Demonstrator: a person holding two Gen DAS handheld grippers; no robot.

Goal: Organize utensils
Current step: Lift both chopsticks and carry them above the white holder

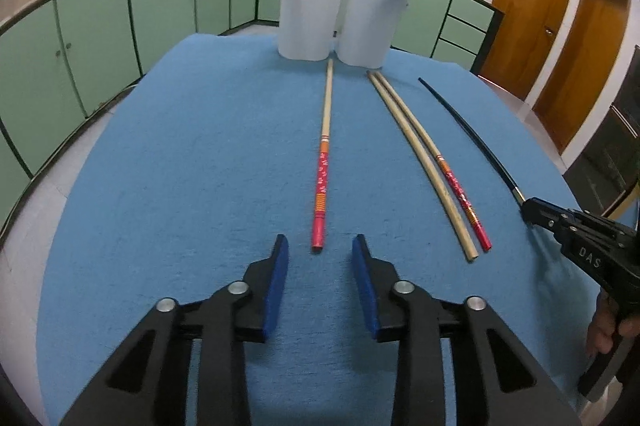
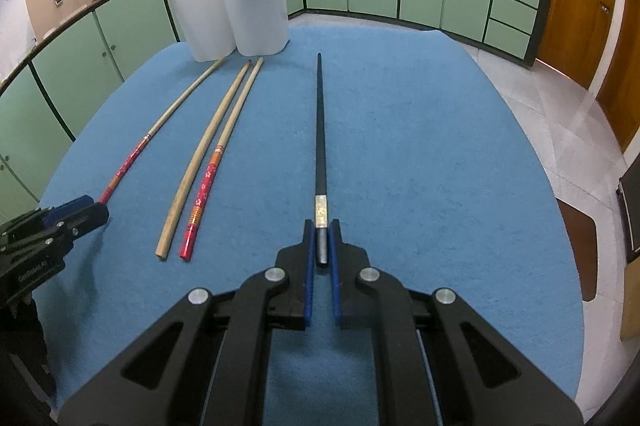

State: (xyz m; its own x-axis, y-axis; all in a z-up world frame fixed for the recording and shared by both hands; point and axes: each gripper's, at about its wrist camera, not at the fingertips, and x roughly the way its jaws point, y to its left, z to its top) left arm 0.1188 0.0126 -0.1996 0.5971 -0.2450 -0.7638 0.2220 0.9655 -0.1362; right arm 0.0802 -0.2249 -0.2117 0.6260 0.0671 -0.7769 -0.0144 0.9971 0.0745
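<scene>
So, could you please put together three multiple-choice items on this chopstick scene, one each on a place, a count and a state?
1. Where does the white holder stand on the blue mat?
A. At the far edge
B. At the near edge
C. Off the mat

2. How many chopsticks lie flat on the mat?
A. Two
B. Four
C. Six

3. How does the right gripper stand?
A. Wide open over bare mat
B. Narrowed around the end of the black chopstick
C. Holding the white holder

Answers:
1. A: the holder sits at the mat's far side, beyond the chopstick tips.
2. B: a lone red-handled chopstick, a plain wooden one beside another red-handled one, and the black one.
3. B: its blue pads flank the black chopstick's handle end closely, while the left gripper is open.
</scene>
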